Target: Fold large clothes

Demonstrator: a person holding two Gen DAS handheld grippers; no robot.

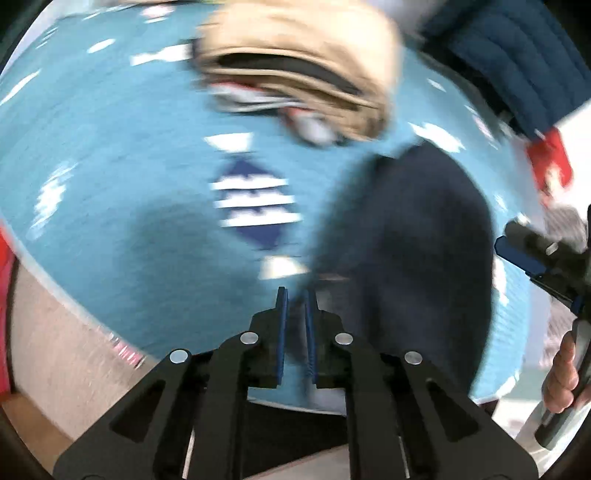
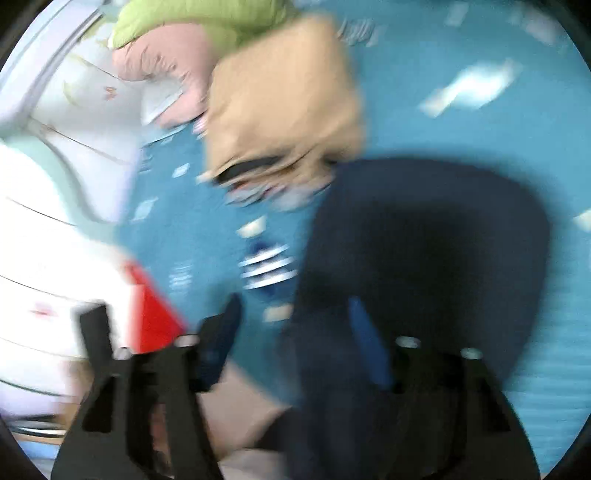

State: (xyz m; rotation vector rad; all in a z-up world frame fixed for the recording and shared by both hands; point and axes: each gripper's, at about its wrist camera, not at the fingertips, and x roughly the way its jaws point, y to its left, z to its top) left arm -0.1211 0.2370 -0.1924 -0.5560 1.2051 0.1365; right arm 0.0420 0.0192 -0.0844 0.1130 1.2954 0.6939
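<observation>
A dark navy garment (image 1: 413, 240) (image 2: 424, 229) lies bunched on a blue patterned bedcover (image 1: 110, 184) (image 2: 480, 140). Just above its left edge hovers my left gripper (image 1: 295, 295), open only a narrow slit with nothing between the pads. My right gripper (image 2: 295, 301) is open over the garment's near left part. The cloth reaches its right finger (image 2: 365, 343), while the left finger stands clear of it. The left wrist view shows that gripper (image 1: 535, 266) at the right edge, held by a hand (image 1: 561, 369). A folded beige garment (image 1: 295, 48) (image 2: 280, 110) lies beyond. Both views are motion-blurred.
Pink (image 2: 162, 62) and green (image 2: 199, 18) clothes are piled behind the beige one. White bedding (image 2: 37, 221) and a red item (image 2: 151, 317) lie to the left. A navy quilted piece (image 1: 517, 55) and a red-and-white item (image 1: 550, 162) sit at upper right.
</observation>
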